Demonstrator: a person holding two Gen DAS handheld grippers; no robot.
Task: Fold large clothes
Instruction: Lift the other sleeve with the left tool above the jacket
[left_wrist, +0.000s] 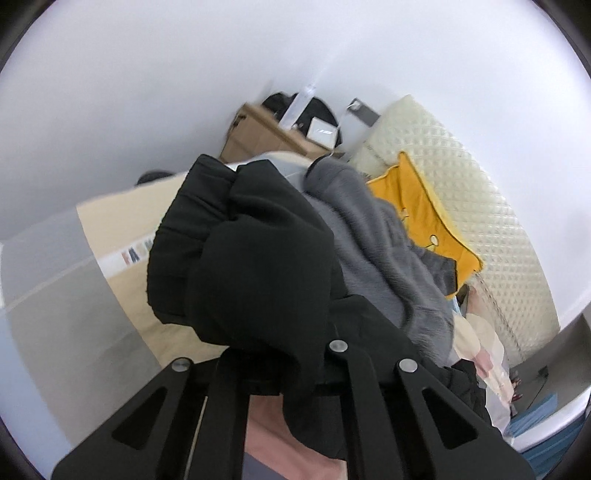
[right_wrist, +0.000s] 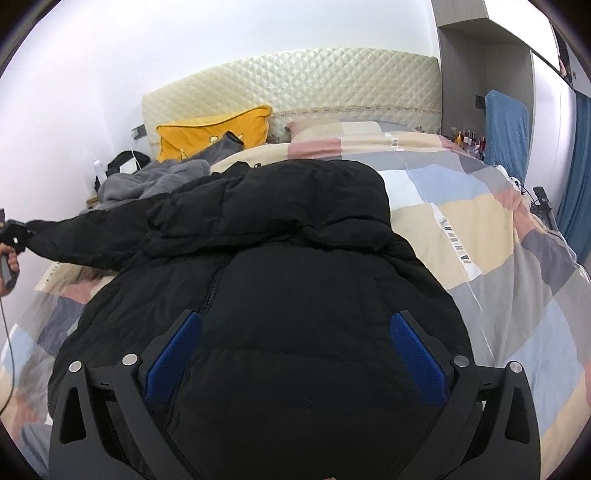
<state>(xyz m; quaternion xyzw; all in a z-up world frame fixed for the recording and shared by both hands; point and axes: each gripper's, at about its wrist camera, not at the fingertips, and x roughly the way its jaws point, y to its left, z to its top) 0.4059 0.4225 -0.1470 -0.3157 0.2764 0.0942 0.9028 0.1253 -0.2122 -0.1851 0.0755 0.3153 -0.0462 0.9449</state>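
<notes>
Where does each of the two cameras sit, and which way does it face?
Left wrist: sits on the left gripper, facing along the bed's side toward the wall; black jacket bunched in its fingers fills the middle.
Right wrist: sits on the right gripper, facing the headboard; its blue pads stand open over the jacket; the person's left hand shows at the far left.
Shared: jacket, grey garment, yellow pillow, headboard.

Your right gripper (right_wrist: 295, 341) is matte black, with a blue textured pad (right_wrist: 415, 350) on the inner face of each finger and round silver screws (right_wrist: 130, 359) behind them, beside teardrop cut-outs. Your left gripper (left_wrist: 291, 373) shows the same black linkage and silver screws (left_wrist: 338, 346). Your bare-skinned left hand (right_wrist: 9, 258) grips a dark handle with a thin cable hanging down.
</notes>
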